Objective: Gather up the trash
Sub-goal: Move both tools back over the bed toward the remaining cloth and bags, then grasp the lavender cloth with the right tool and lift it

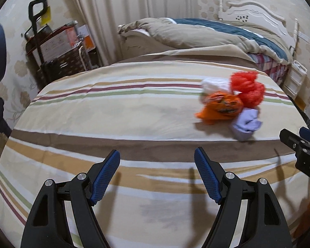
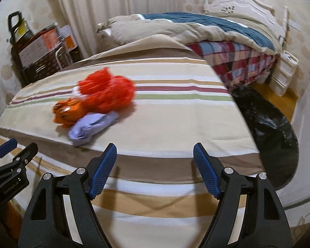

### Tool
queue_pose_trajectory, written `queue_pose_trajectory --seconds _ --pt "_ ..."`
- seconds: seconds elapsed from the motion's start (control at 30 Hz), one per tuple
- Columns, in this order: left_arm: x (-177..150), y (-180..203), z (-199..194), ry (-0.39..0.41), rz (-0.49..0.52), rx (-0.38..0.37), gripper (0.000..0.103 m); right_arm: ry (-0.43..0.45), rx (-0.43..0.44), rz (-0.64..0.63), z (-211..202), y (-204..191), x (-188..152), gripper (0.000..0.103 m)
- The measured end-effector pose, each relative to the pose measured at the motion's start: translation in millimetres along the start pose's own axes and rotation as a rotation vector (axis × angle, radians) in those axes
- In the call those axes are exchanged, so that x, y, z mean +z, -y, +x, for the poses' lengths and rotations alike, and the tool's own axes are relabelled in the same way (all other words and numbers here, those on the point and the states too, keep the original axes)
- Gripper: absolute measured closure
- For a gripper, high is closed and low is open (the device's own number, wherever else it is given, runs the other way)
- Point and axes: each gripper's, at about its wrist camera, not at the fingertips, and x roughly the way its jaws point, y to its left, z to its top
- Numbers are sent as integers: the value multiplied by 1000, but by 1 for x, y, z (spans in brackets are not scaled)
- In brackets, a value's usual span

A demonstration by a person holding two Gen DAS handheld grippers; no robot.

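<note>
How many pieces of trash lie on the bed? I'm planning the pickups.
4: red mesh bag farthest, white wad beside it, orange wrapper in front, lilac wad nearest. More may hide beneath.

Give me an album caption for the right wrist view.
Open tongs hover over a striped bed near a heap of red, orange and lilac trash.

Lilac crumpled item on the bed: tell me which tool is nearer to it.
Right, narrowly. The right tool hangs just short of the lilac item, which lies ahead to its left. The left tool sits farther off, the item ahead to its right.
</note>
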Motion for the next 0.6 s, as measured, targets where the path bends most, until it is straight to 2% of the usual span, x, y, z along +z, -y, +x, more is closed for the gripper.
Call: queue_pose_trajectory --seconds 0.23,0.4,0.6 --pt "-3 -34 2 2 -41 47 28 -7 39 -66 4 -41 2 24" --pt "-4 -50 3 -3 -80 48 27 -5 62 -80 12 -61 12 22" --pt "-5 -51 2 -1 -80 49 27 -64 18 -87 35 -74 19 22"
